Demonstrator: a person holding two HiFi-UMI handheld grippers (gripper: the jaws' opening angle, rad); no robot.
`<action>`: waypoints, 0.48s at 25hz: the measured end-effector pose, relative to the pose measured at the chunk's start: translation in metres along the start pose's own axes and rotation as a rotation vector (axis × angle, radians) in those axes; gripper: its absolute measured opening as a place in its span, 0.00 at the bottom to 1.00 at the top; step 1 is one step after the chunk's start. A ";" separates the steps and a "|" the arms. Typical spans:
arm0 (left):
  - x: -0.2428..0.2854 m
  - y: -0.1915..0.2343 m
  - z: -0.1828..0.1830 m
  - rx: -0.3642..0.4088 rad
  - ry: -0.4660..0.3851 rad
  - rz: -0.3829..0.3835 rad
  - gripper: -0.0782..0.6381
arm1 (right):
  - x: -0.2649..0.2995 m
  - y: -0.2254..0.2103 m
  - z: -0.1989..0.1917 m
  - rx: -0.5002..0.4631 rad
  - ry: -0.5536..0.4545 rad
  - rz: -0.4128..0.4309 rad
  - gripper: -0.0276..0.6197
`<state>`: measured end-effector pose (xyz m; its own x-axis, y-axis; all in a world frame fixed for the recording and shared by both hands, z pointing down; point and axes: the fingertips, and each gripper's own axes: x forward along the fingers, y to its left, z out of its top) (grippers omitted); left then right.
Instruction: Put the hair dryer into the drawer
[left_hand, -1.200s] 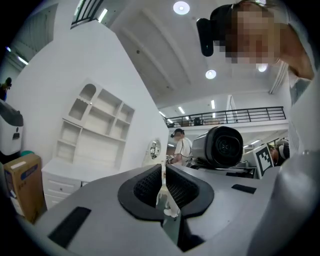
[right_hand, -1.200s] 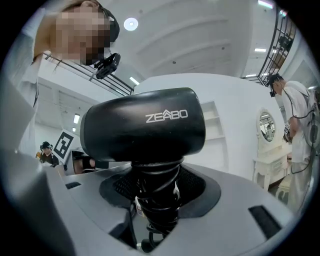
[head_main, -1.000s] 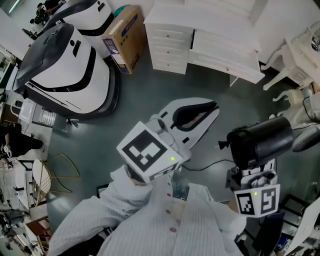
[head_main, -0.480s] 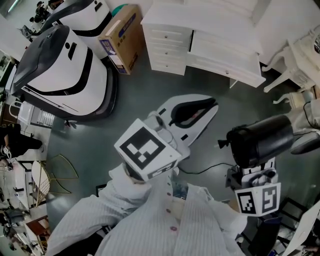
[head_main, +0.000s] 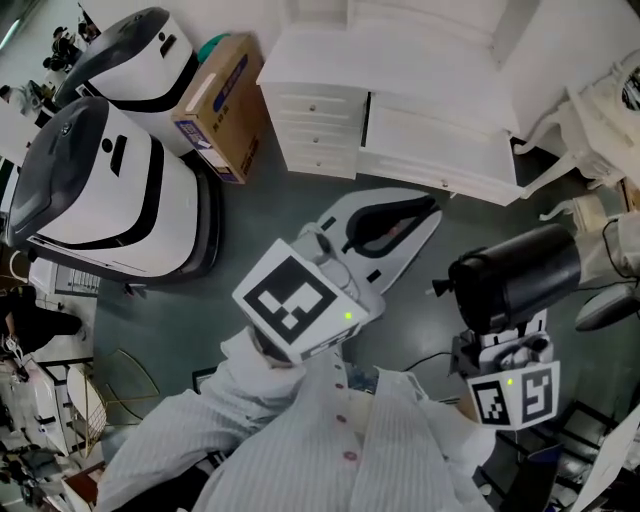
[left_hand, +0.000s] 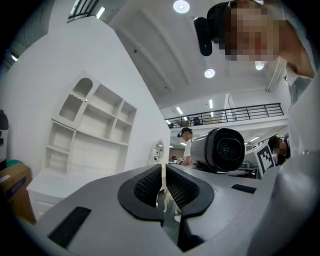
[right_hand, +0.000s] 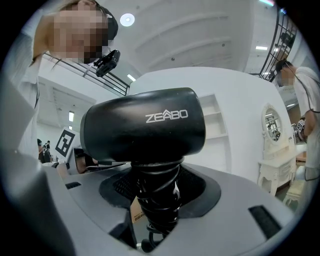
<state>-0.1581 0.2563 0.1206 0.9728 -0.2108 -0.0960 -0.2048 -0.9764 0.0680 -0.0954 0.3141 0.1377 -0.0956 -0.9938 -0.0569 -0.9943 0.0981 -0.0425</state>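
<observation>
A black hair dryer (head_main: 520, 275) sticks out of my right gripper (head_main: 503, 340), which is shut on its handle. In the right gripper view the cord is wound round that handle (right_hand: 156, 197) between the jaws, and the dryer's barrel (right_hand: 145, 125) lies crosswise above them. My left gripper (head_main: 400, 213) is held out at mid-frame; its jaws stand together with nothing in them (left_hand: 164, 195). Ahead stands a white dresser (head_main: 400, 60) with a stack of small drawers (head_main: 313, 130) and a wide drawer front (head_main: 435, 140). All drawer fronts look closed.
Two large white-and-black machines (head_main: 110, 190) stand at the left. A cardboard box (head_main: 215, 105) leans beside the dresser. White ornate furniture (head_main: 605, 90) is at the right. Grey floor (head_main: 270, 215) lies between me and the dresser. A black cable (head_main: 425, 358) runs over the floor.
The dresser, box and machines have slid left and slightly down in the head view. Both grippers keep their pose, and the dryer stays in the right one.
</observation>
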 end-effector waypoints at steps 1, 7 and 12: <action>0.006 0.011 0.001 0.004 0.003 -0.006 0.15 | 0.012 -0.004 0.002 -0.002 -0.003 -0.005 0.36; 0.041 0.071 -0.005 0.001 0.029 -0.034 0.15 | 0.072 -0.036 -0.001 0.015 -0.012 -0.047 0.36; 0.067 0.107 -0.010 -0.008 0.030 -0.049 0.15 | 0.099 -0.064 -0.011 0.029 -0.003 -0.101 0.36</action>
<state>-0.1138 0.1383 0.1315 0.9844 -0.1616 -0.0698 -0.1565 -0.9850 0.0724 -0.0418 0.2089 0.1454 0.0050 -0.9985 -0.0539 -0.9971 -0.0008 -0.0766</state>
